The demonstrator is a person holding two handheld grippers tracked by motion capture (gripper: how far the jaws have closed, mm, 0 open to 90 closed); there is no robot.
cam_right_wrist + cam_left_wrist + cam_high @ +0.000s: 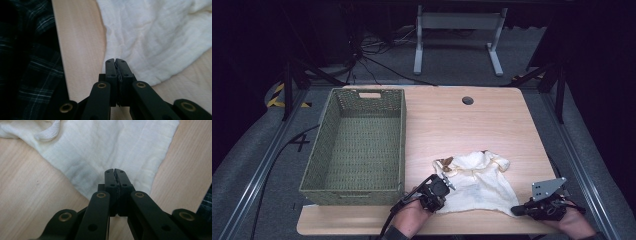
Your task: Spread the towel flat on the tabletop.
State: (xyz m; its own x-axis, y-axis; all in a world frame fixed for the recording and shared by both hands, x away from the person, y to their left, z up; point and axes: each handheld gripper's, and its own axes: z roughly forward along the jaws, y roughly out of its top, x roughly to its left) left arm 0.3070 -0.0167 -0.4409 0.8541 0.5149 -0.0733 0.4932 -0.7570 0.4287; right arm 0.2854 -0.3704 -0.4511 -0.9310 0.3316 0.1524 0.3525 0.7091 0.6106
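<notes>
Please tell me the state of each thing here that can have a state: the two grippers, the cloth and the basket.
left gripper: jaws shut, tips over the near edge of the cloth; whether they pinch it cannot be told.
right gripper: jaws shut, tips at the cloth's near corner; grip unclear.
cream cloth: lying rumpled on the table, not folded.
green woven basket: upright, open, empty.

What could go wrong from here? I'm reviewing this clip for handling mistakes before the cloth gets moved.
1. Both grippers, left and right, sit with fingers closed at the near corners of the cream garment; whether fabric is pinched is unclear, so a lift might leave it behind.
2. The far part is bunched, so it may sag and drag on the table.
3. The woven basket stands close by on the left; a swing could catch its wall.
</notes>
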